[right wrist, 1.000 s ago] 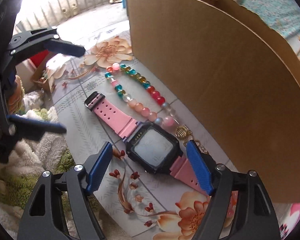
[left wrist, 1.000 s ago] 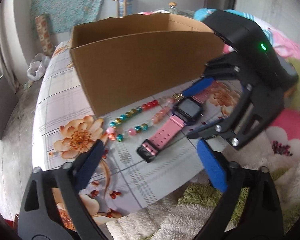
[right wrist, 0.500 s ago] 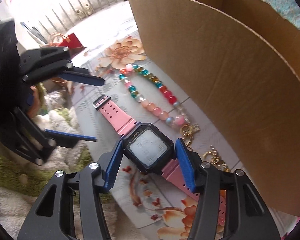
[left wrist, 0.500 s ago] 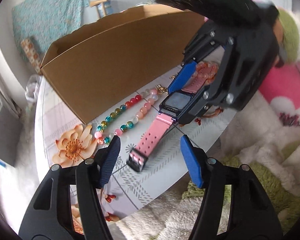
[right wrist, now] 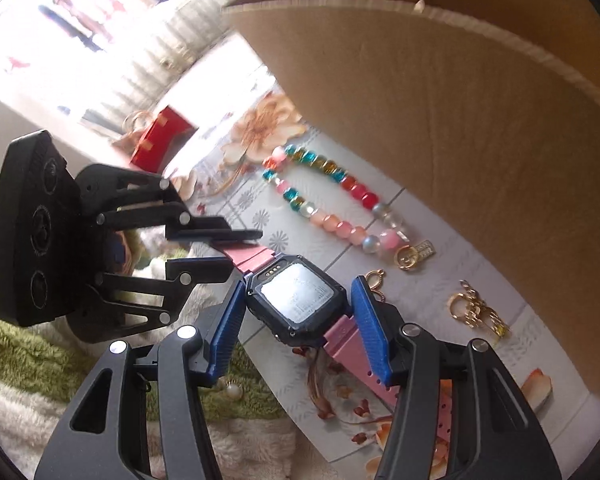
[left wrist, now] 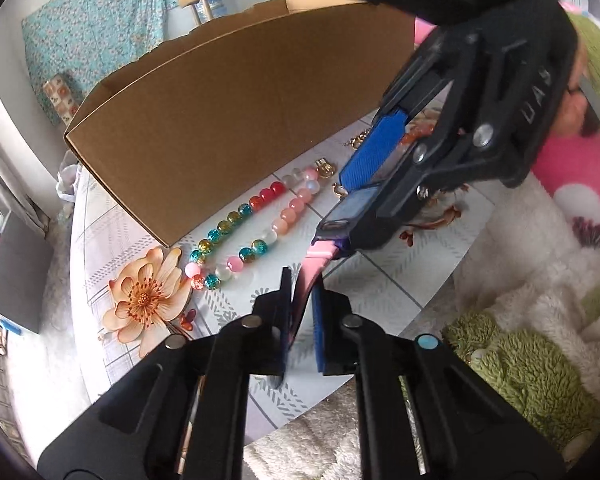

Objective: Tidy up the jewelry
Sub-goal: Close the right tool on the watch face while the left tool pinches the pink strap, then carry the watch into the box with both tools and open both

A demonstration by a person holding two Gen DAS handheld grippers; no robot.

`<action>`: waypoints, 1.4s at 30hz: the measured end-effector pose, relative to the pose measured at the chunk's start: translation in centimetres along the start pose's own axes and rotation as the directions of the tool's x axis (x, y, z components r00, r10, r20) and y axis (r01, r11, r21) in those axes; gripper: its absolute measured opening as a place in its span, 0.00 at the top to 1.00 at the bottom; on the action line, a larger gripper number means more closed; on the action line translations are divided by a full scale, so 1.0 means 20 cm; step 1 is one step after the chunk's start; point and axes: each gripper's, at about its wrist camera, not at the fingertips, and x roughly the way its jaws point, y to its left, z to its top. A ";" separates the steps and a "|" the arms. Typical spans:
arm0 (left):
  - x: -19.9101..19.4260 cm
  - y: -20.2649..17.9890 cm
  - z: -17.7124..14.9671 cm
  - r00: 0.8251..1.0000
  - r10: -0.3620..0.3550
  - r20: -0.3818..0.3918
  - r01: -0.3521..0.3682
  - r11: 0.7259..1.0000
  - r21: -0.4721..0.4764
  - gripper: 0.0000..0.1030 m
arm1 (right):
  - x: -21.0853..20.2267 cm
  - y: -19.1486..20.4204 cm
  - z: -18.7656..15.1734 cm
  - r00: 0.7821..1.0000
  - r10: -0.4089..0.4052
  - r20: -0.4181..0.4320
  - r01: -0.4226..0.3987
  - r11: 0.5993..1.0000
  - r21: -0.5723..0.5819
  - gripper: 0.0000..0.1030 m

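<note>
Jaws of left gripper (left wrist: 302, 312), wide apart a second ago, now closing on pink strap of watch (right wrist: 296, 300), pads pinching it. Jaws of right gripper (right wrist: 298, 332), earlier spread short of watch, now half-spread and clamped on both sides of dark watch case. Watch sits between both grippers over floral worktop (left wrist: 380, 280). Beaded bracelet (left wrist: 244, 232) beside it, along cardboard box (left wrist: 228, 120). Gold trinkets (right wrist: 476, 312) near box.

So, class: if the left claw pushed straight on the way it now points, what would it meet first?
Probably the right claw, which grips the watch face just beyond. The left claw is closing on the pink strap; depth is unclear.
</note>
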 end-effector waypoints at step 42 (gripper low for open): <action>-0.29 0.02 0.34 0.943 0.198 0.268 -0.222 0.973 0.061 0.97 | -0.18 0.47 -0.23 0.218 -0.734 0.643 0.898 0.409 0.162 0.95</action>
